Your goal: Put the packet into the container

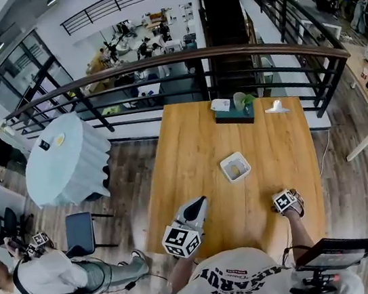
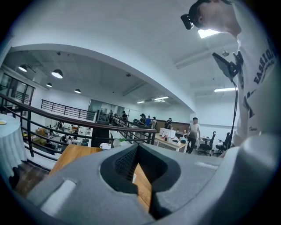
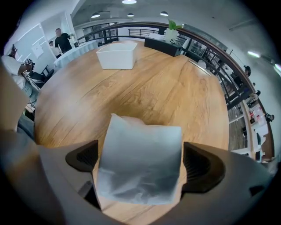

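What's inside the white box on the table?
The white container holds a pale yellow thing; what it is cannot be told from the head view. In the right gripper view, the container's side wall hides the inside.

You stand at a long wooden table (image 1: 190, 142) on a plank floor (image 1: 127, 179). Beyond the table's far end curves a dark railing (image 1: 158, 63), with desks on a lower level behind it. Left of the table sit a round white-clothed table (image 1: 66, 160) and a dark chair (image 1: 80, 233). Round ceiling lamps (image 2: 57, 74) glow overhead.
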